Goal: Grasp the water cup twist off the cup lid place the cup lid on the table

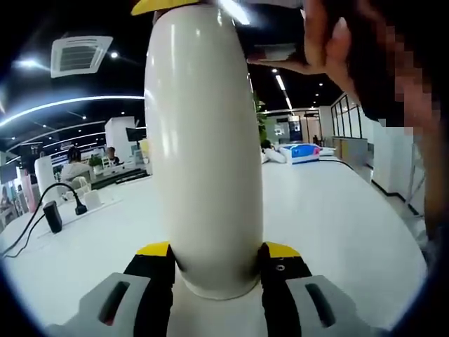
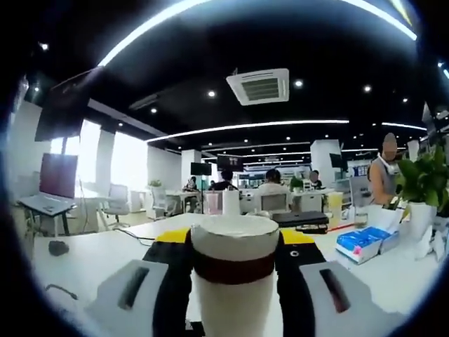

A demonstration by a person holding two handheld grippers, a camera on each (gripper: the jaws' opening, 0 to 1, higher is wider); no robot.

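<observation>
The tall white water cup (image 1: 203, 154) stands upright on the white table (image 1: 337, 217). My left gripper (image 1: 217, 249) is shut on its base, with a yellow-tipped jaw on each side. At the cup's top edge a yellow tip of the right gripper (image 1: 151, 5) shows, with a person's hand (image 1: 330, 42) beside it. In the right gripper view the white cup lid (image 2: 233, 235) sits above a dark band (image 2: 235, 270), and my right gripper (image 2: 235, 242) is shut on it. Whether the lid has come free of the cup cannot be told.
A black cable and adapter (image 1: 52, 214) lie at the table's left. A blue box (image 2: 361, 246) and a potted plant (image 2: 421, 182) stand to the right. A monitor (image 2: 56, 175) and a mouse (image 2: 58, 247) are at the left, with seated people (image 2: 270, 186) behind.
</observation>
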